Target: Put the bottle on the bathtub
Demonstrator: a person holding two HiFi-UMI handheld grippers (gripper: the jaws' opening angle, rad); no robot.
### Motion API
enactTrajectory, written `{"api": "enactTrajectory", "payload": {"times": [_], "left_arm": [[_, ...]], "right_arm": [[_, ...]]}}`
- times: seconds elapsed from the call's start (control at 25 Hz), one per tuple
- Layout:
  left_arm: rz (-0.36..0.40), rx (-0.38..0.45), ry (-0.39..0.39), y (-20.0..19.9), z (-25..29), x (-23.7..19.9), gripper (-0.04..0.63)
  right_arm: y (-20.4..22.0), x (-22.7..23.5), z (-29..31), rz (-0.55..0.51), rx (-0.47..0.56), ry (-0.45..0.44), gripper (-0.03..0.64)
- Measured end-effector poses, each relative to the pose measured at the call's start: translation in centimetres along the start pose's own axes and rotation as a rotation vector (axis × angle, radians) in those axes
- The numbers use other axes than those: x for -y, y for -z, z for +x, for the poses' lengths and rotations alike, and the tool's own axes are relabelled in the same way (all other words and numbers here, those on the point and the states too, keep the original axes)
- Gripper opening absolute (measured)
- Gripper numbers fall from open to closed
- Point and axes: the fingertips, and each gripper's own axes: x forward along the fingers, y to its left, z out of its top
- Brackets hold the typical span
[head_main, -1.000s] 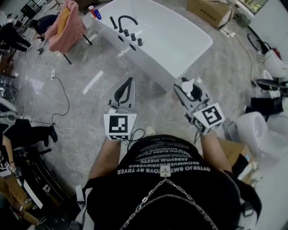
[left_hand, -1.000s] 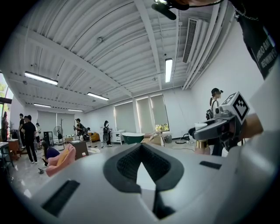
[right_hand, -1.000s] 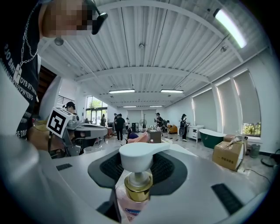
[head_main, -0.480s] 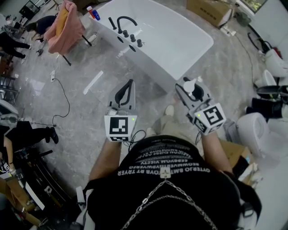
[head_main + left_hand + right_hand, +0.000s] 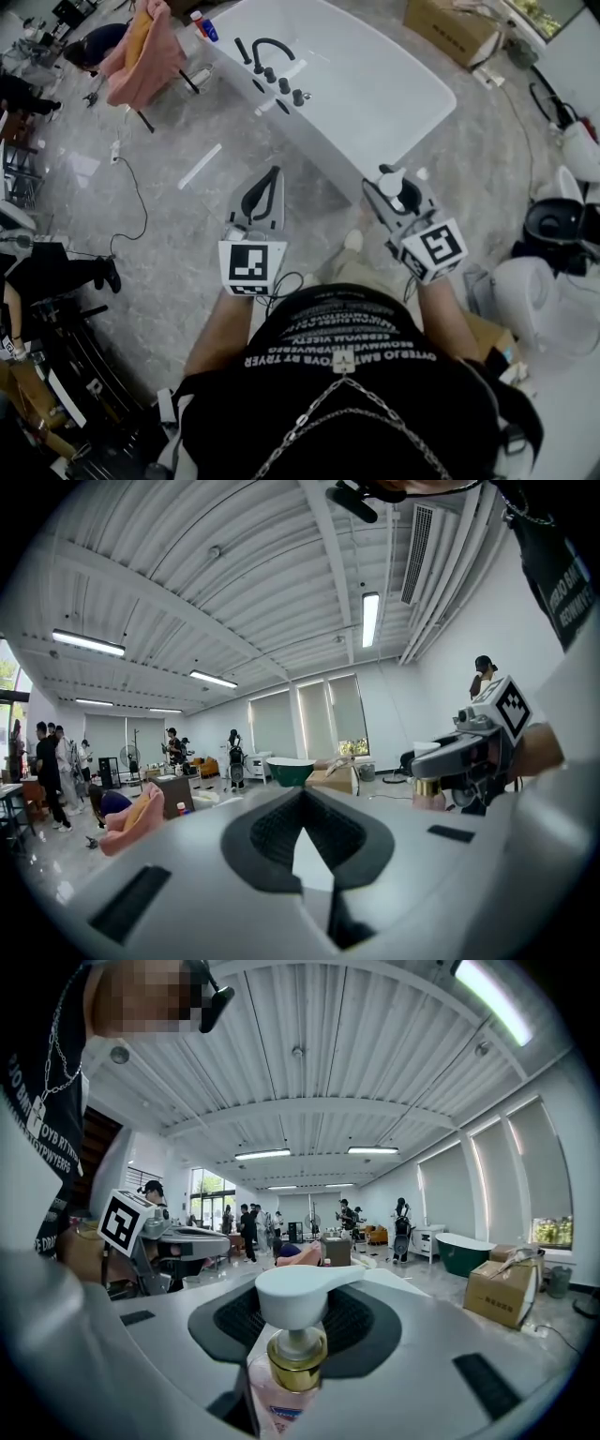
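Observation:
In the head view the white bathtub (image 5: 375, 84) lies ahead of me on the grey floor, with a black faucet (image 5: 267, 52) on its left rim. My right gripper (image 5: 392, 185) is shut on a pump bottle (image 5: 391, 180) and holds it short of the tub's near end. In the right gripper view the bottle (image 5: 292, 1372) shows a white pump head, a gold collar and a pink body between the jaws. My left gripper (image 5: 266, 190) is held level beside it, shut, with nothing in it. In the left gripper view its jaw tips (image 5: 305, 829) meet.
A pink towel (image 5: 141, 47) hangs over a chair left of the tub. A small red-capped bottle (image 5: 202, 26) stands at the tub's far left corner. A cardboard box (image 5: 450, 23) sits beyond the tub. White fixtures (image 5: 525, 281) stand at the right. A cable (image 5: 131, 197) runs across the floor.
I have stepped a little closer to the tub, and a shoe now shows below the grippers. Both grippers keep their states, the right one still holding the bottle.

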Motion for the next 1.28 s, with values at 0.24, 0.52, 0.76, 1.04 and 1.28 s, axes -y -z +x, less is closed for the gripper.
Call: {"api": "enactTrajectory", "payload": {"times": [0.24,0.52,0.76,1.04,1.28], "left_arm": [[0.006,0.002,-0.011,-0.8,3.0,-0.6,0.002],[-0.015,-0.017,-0.022,-0.3,6.5,-0.6,0.002],[-0.011,-0.030,-0.039,-0.7,8.9,-1.2,0.002],[-0.011,-0.031,-0.060,-2.3,11.5,-1.5,0.002],[-0.003,-0.027,-0.108,-3.7,13.6,-1.5,0.002]], "right_arm": [[-0.6,2.5,1.6,-0.012,0.000,-0.020,0.146],[-0.3,5.6,3.6,-0.025,-0.014,-0.042,0.146],[-0.9,8.0,5.1,-0.013,-0.017,-0.067,0.146],[-2.1,10.9,6.4,-0.029,-0.024,-0.086,0.146],[-2.6,13.8,7.2,-0.029,-0.014,-0.122,0.146]]}}
